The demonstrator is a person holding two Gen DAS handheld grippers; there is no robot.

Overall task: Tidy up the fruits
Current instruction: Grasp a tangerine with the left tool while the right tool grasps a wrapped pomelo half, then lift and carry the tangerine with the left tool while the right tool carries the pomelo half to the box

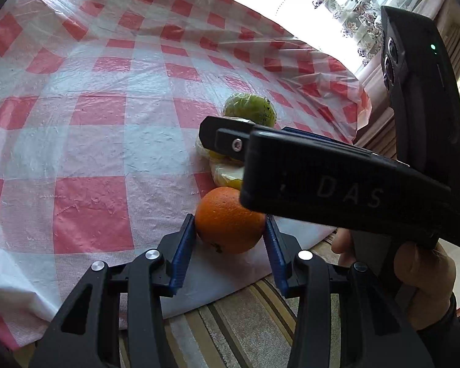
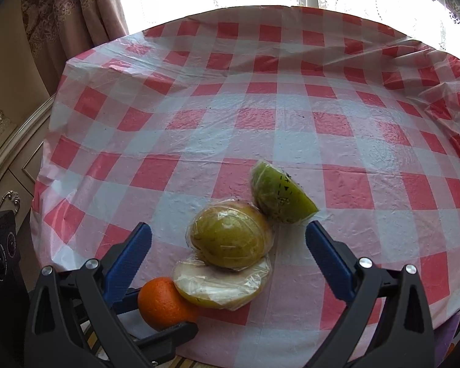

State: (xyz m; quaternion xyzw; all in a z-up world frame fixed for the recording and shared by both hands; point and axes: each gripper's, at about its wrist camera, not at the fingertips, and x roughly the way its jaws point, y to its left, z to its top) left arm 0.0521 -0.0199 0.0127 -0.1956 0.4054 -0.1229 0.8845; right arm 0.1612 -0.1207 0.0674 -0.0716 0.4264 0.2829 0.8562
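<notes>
Red-and-white checked plastic covers the table [image 1: 92, 116], with curtained windows bright behind it. Seen from the left wrist, the left gripper [image 1: 230, 230] sits at lower centre, its blue pads pressed against both sides of an orange [image 1: 227, 227] that rests near the table's edge. Just above the orange, the right gripper's black body crosses from the right, hiding most of the wrapped fruit pieces; a green wedge [image 1: 250, 109] shows beyond it.

From the right wrist, the right gripper [image 2: 228, 230] has its jaws wide apart around a wrapped yellow-green fruit half [image 2: 230, 234], touching nothing. Below that half lies a wrapped pale slice [image 2: 220, 285], touching the orange [image 2: 164, 303] at lower left. The green wedge [image 2: 280, 196] leans against the half's upper right.
</notes>
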